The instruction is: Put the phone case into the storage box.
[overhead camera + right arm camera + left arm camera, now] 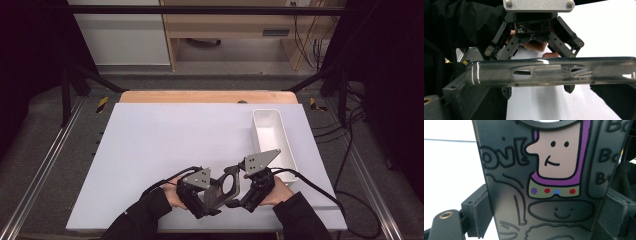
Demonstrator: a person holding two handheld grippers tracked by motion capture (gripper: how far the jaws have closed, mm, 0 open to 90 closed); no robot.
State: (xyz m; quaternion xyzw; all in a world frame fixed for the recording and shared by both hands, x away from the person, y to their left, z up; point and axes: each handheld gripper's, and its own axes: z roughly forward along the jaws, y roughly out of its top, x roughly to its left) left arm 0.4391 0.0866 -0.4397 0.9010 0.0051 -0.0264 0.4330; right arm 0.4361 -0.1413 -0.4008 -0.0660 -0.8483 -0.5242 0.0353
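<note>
Crosswise, phone case [544, 182] between left gripper [212, 192] fingers [480, 212], clenched on its edges; right gripper [239, 192] grip unclear

You held the left tool [212, 197] and right tool [243, 196] close together near the front edge of the white worktop [165, 145]. A dark phone case [226, 183] sat between them, tilted, both tools touching it. The white bin [272, 137] stood just beyond your right tool, at the worktop's right side.
</note>
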